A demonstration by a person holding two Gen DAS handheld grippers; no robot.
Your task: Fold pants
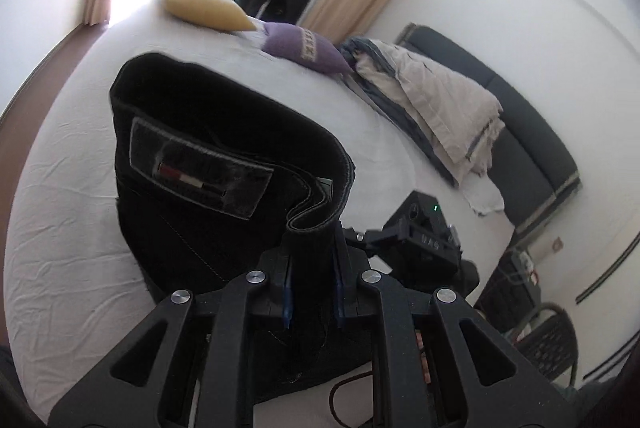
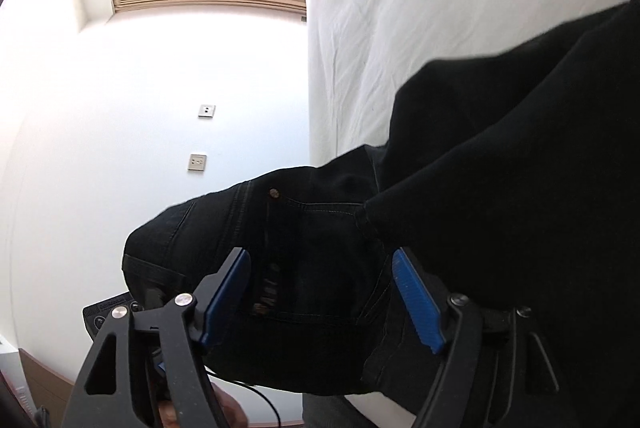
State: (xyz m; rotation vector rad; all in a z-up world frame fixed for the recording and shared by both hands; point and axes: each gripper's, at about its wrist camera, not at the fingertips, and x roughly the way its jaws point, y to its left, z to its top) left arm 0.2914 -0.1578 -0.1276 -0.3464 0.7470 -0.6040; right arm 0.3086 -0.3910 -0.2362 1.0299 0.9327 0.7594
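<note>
- The black pants (image 1: 208, 163) are held up over the white bed (image 1: 64, 187), waistband raised, presumably so the legs hang straight for folding.
- The left claw (image 1: 312, 248) is clamped on the waistband.
- The right claw (image 2: 320, 292) is spread wide around the denim, not pinching it.

The left claw (image 1: 312, 244) is clamped tight on a fold of the black pants (image 1: 208, 163) at their waistband, holding it up above the bed (image 1: 72, 163) and pointing somewhat downward. The right claw (image 2: 322, 292) stands wide apart just beside the bed's edge, its blue pads (image 2: 416, 302) either side of the pants' pocket area without pressing on the cloth.
</note>
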